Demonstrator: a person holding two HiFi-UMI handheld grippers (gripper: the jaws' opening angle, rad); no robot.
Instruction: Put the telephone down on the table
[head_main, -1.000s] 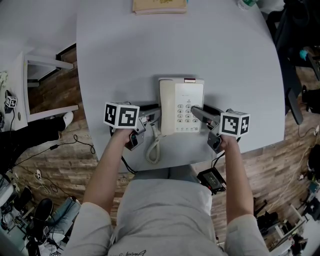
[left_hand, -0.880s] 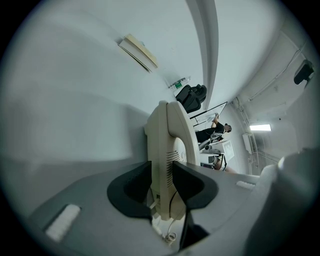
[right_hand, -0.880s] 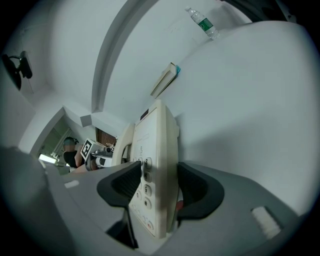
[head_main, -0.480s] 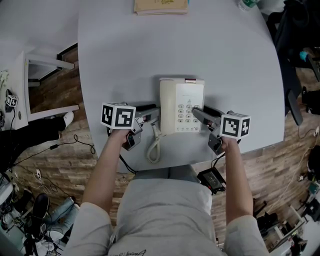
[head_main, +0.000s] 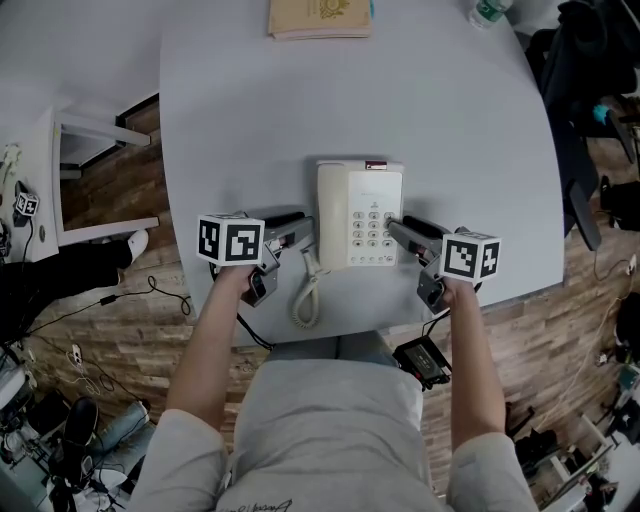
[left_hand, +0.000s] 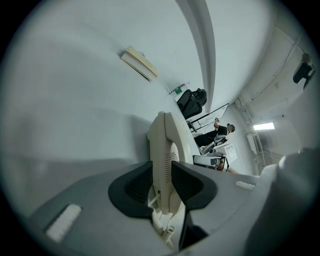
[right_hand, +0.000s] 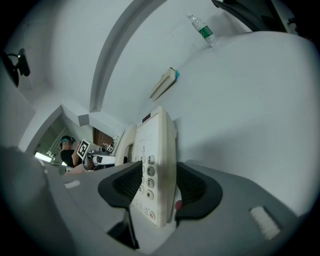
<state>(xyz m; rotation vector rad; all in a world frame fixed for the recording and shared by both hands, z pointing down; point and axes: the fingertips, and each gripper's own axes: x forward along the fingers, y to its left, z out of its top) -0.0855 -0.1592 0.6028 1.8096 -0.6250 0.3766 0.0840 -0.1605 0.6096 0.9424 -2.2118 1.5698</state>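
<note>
I have the telephone between both tools, near the middle of the table's front half, square to me, with its curly cord trailing towards the near edge. The left gripper comes in from the left side and the right gripper from the right, each turned so that one finger is above the telephone and one beneath it.

On the left, the handset stands between the dark pads. The jaws are wide and closing, and both pads look to lie against it. On the right, the edge with the number keys fills the gap. Those jaws are also wide and closing, with one pad over the keys and the other against the underside.

I judge this to be the very end of the lowering. The telephone is down at table level, but with a finger under each side I cannot tell whether its base rests fully on the surface.

Next I would settle it flat, let both grips go evenly, then draw each tool straight out sideways, keeping the lower fingers from dragging the telephone or catching the cord on the left.
</note>
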